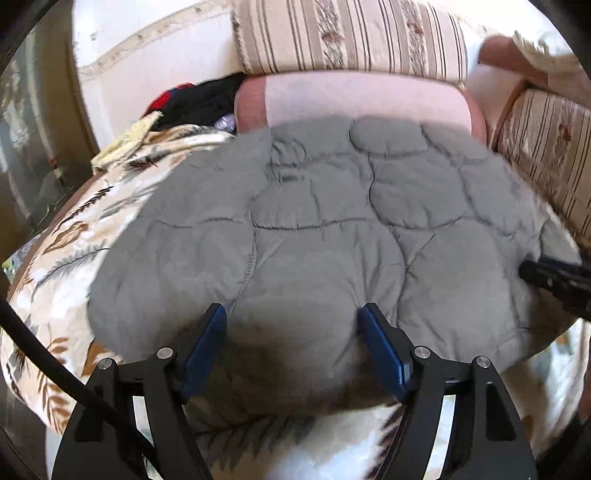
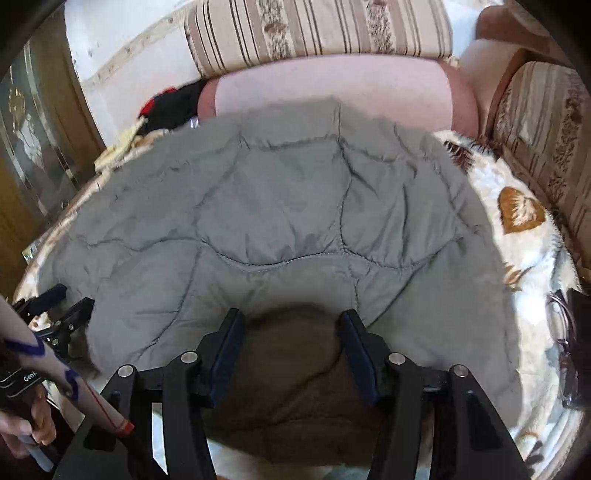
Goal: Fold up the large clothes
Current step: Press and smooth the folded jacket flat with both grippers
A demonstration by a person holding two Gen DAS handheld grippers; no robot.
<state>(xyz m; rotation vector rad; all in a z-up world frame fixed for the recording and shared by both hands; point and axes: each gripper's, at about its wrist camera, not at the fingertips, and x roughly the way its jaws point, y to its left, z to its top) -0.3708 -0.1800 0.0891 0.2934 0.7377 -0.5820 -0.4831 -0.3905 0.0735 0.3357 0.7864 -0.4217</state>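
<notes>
A striped beige sofa (image 1: 351, 33) backs the scene, its seat draped in a cream fleece blanket printed with brown leaves (image 1: 66, 236). Spread across that blanket, from the near edge to the pink seat cushion (image 1: 369, 96) at the far side, lies the grey quilted padded jacket (image 1: 314, 221), puffy and soft, likely light but bulky and apt to spring back when creased. A brown fleecy lining (image 2: 295, 387) shows at its near hem. The left gripper (image 1: 293, 325) and right gripper (image 2: 291, 325) both hover with jaws spread wide over the near edge, holding nothing. A firm pinch along a stitched seam or the hem looks the surest hold. Dark clothes (image 1: 199, 99) sit far left.
</notes>
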